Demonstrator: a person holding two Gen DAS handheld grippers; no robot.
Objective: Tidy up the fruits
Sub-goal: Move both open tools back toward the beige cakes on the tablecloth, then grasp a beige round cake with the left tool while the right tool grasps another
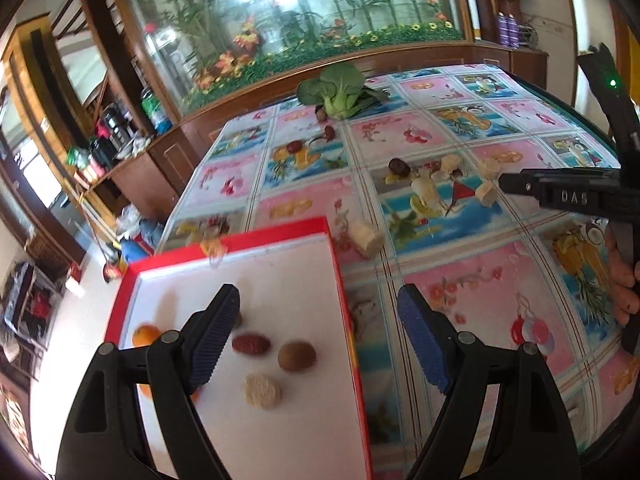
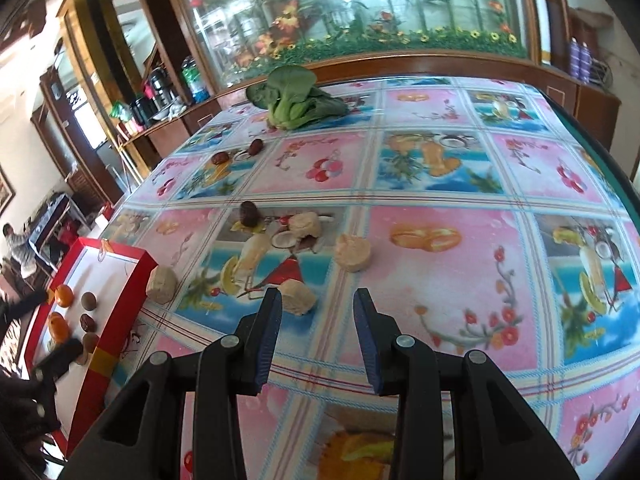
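Our left gripper [image 1: 320, 336] is hanging wide open and empty over the red box [image 1: 340, 276] collecting fruits; right gripper [image 2: 316, 336], part-open, empty, is aiming at the pale chunk [image 2: 298, 299] just ahead on the counter [image 2: 440, 320].

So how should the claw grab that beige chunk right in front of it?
The beige chunk lies on the tablecloth just ahead of the right gripper, a bit left of its open jaws. Probably best to come down from above and pinch its two longer sides across the middle. It is short and stubby, so the ends give little hold, and nothing crowds those sides.
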